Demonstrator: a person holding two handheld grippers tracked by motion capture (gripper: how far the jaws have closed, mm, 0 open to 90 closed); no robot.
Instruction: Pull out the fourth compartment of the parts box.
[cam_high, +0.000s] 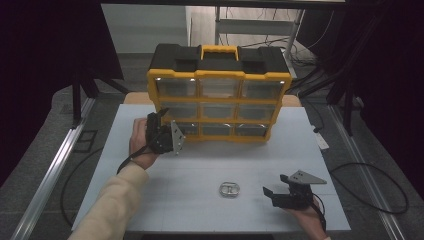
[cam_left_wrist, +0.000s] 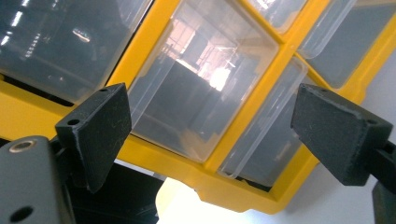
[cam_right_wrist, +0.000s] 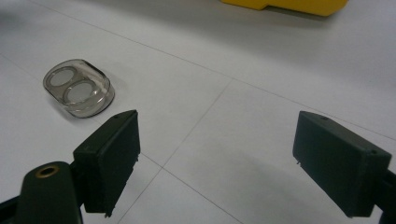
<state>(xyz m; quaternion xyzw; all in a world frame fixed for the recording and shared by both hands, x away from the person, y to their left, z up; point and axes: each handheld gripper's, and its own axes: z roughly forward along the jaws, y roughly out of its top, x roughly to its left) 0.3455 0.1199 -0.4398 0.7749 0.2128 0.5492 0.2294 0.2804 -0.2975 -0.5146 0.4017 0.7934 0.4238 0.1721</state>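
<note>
My left gripper (cam_high: 161, 131), jaws apart, faces a clear drawer (cam_left_wrist: 205, 88) low on the left of the yellow cabinet (cam_high: 218, 75); it looks light, rigid, slippery, best pulled by its lower lip. My right gripper (cam_high: 274, 194), open, rests near a small case (cam_high: 230, 190)

Counts, high view: 1 yellow-and-black drawer organizer (cam_high: 218, 90) at 12 o'clock on the worktop (cam_high: 210, 165), w/ 9 clear drawers (cam_high: 218, 87) in a 3 x 3 grid and 1 yellow carry handle (cam_high: 219, 51) on top. 1 small smoky-clear plastic case (cam_high: 230, 190) at 6 o'clock, w/ 2 round discs inside. 2 grippers: left gripper (cam_high: 156, 120) at 9 o'clock, right gripper (cam_high: 270, 194) at 5 o'clock, 2 fingers (cam_right_wrist: 109, 158) each. 2 hands.
</note>
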